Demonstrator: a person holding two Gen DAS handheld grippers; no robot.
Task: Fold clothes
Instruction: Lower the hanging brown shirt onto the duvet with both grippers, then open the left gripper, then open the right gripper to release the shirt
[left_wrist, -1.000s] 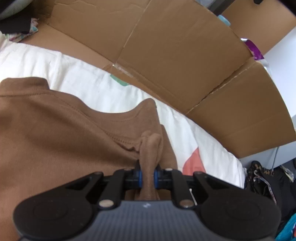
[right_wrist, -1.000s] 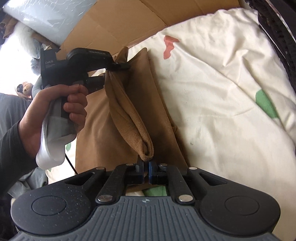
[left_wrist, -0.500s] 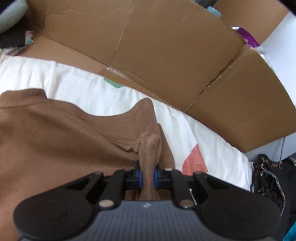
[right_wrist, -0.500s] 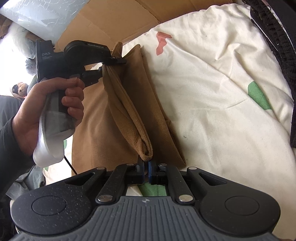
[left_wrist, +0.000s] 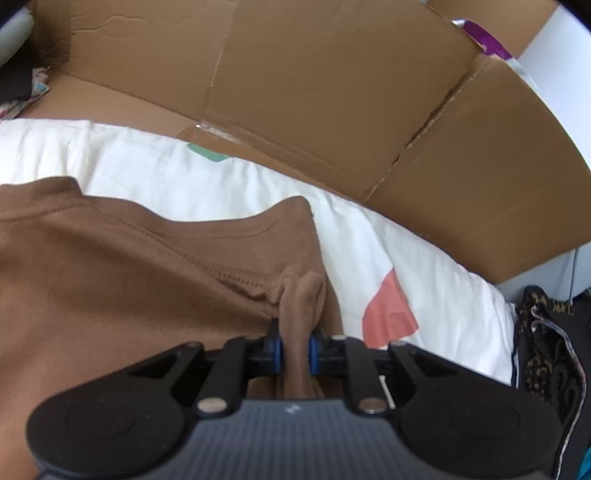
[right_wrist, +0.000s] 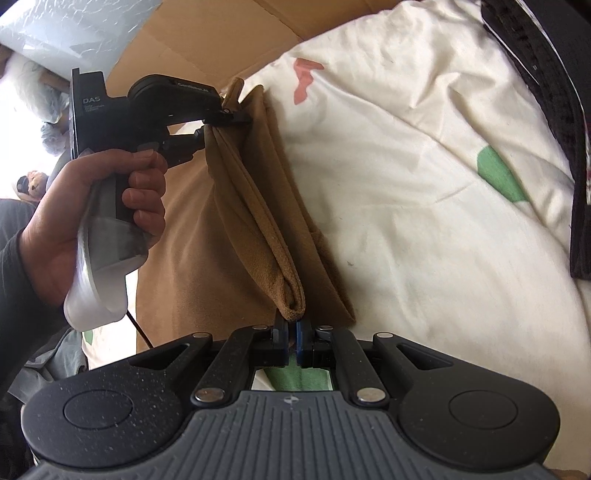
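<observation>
Left gripper (left_wrist: 295, 349), jaws opening, still pinches the brown shirt (left_wrist: 110, 280) (fold at 12 o'clock); right gripper (right_wrist: 291, 341) is clamped on its hem

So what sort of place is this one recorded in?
Probably a cluttered bedroom at home: a white patterned duvet serves as the folding surface, flattened cardboard leans behind it, and dark clothing is heaped alongside.
</observation>
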